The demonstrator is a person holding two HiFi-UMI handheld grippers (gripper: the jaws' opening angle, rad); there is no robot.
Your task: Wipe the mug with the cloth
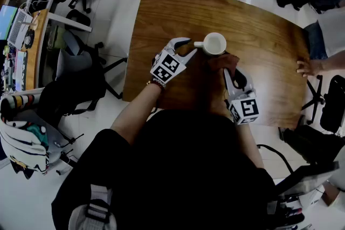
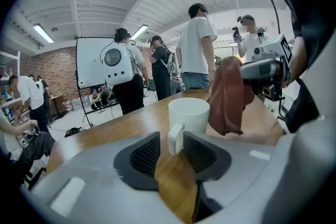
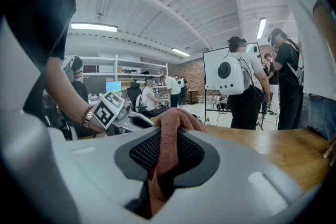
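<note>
A white ribbed mug (image 1: 214,43) stands upright on the wooden table (image 1: 264,29), its handle turned to the left. My left gripper (image 1: 190,46) reaches in from the left with its jaws on either side of the handle (image 2: 175,139); a gap shows beside the left pad, so it is open. In the left gripper view the mug (image 2: 189,115) sits just beyond the left gripper (image 2: 170,148). My right gripper (image 1: 233,75) is shut on a reddish-brown cloth (image 1: 222,63), held just right of and nearer than the mug. The cloth (image 3: 169,128) bunches between the right gripper's (image 3: 167,150) pads and hangs beside the mug in the left gripper view (image 2: 227,97).
Another person's hand (image 1: 309,67) rests on the table's right edge. Office chairs (image 1: 81,70) and a desk with monitors stand left of the table. Several people and a whiteboard (image 2: 100,68) are in the room beyond.
</note>
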